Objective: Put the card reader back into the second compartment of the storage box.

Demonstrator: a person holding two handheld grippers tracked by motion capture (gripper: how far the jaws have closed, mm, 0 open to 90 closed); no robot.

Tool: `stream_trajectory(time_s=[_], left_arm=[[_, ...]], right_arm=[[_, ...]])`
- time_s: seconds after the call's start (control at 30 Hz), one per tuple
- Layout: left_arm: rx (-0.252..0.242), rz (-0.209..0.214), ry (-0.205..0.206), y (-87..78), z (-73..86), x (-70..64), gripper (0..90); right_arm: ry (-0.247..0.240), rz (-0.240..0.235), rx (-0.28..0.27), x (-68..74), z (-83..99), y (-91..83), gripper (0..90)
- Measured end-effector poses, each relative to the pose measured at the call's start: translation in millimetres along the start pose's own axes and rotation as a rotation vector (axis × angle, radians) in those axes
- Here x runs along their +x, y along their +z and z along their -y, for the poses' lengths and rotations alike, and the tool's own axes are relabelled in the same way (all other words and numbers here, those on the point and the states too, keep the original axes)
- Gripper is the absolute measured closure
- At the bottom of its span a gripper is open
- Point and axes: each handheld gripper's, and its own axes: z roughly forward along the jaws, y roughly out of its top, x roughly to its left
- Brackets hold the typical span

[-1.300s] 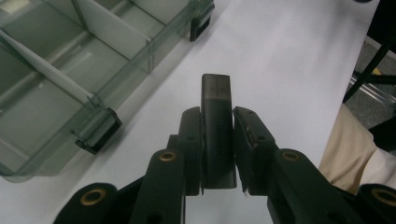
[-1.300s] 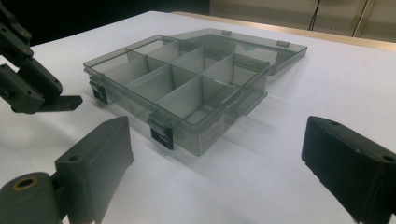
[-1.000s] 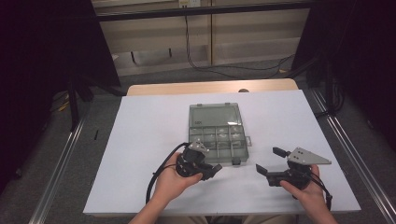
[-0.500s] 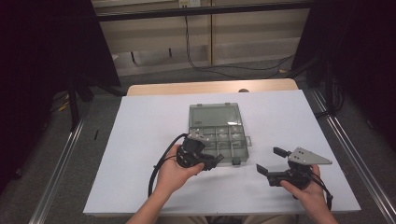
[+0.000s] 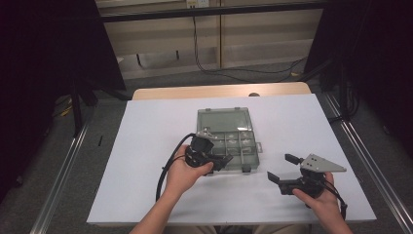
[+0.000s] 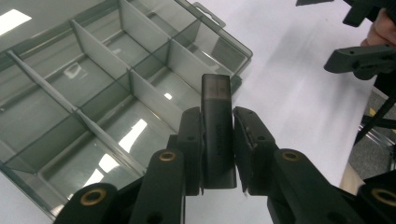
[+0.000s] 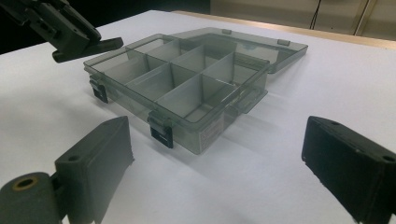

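Two jaws of the left gripper (image 6: 217, 140) squeeze a dark stick (image 6: 217, 135) above the clear box (image 6: 93, 93); the right gripper (image 7: 219, 163) gapes empty nearby.

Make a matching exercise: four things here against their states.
Things:
1. left tool
2. right tool
3. box
4. stick

States:
a. lid open, compartments empty
b. jaws wide apart, holding nothing
c. clamped upright between two jaws
d. shut on a dark stick over the box

Pairs: 1-d, 2-b, 3-a, 4-c
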Motion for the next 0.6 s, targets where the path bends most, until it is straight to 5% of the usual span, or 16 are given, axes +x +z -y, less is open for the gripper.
stream_trajectory(time_s=[0.6], left_arm=[[-0.010,-0.029,-0.014,3.4,-10.4,6.2,73.6]], right_arm=[[-0.003,-0.004,0.001,-0.1,0.5,0.7,8.1]])
